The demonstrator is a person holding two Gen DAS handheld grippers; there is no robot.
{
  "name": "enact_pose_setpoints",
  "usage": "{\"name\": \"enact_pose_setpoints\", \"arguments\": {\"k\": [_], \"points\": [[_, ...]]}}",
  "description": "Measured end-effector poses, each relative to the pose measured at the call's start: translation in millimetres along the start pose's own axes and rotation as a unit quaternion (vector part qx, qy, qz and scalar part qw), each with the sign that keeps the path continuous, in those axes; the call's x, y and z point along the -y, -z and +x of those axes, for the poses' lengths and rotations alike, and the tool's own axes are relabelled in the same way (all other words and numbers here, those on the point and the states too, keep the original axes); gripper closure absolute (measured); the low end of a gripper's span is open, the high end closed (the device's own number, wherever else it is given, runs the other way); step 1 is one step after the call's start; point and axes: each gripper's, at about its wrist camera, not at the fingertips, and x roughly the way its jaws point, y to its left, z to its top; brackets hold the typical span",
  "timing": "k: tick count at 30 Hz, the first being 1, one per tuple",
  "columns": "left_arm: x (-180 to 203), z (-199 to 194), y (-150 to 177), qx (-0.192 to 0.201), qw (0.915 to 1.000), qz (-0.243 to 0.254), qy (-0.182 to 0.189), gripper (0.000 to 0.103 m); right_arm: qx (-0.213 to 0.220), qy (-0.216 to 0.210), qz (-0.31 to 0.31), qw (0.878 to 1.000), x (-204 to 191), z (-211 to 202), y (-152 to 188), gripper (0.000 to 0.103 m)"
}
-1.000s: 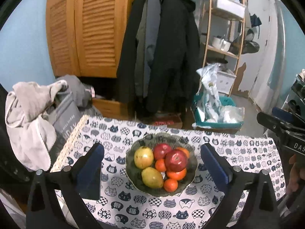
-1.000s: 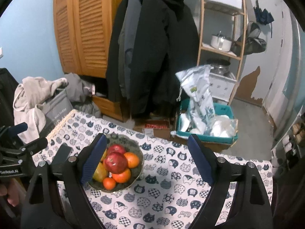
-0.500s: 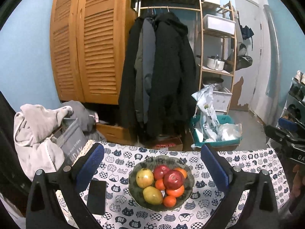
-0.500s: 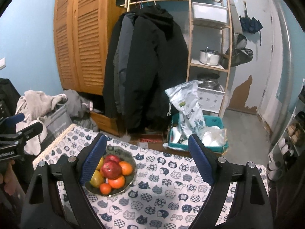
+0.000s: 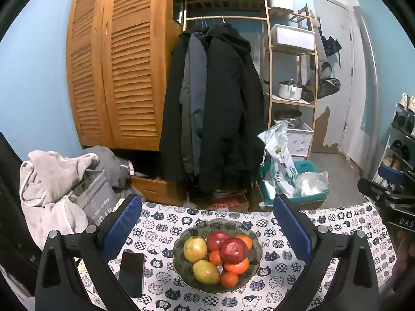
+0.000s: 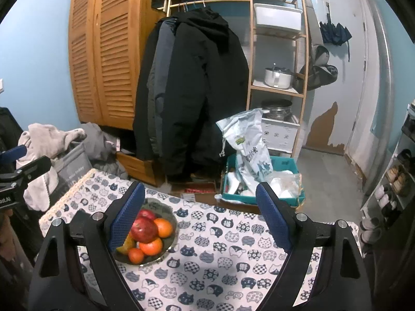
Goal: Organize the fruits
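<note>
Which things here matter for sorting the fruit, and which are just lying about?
Job: bowl, red apples, oranges, yellow-green fruits, left gripper, right gripper, both open.
Lying about: phone, cat-print tablecloth, hanging coats.

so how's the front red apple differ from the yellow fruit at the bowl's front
The front red apple is deep red and round; the front yellow fruit is yellow-green and more oval. The apple rides high on the pile, while the yellow fruit lies low by the rim. Both sit in the dark bowl.
</note>
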Motion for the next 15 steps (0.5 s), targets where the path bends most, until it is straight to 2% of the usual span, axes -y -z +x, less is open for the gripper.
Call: {"name": "enact_pose_setpoints", "arguments": {"k": [15], "points": [[1.1,-0.2,-0.9,-0.006,1.0,-0.001,0.001,0.001,0.003,0.002,-0.002,1.0,0.1,-0.8,0.5,0.017]]}}
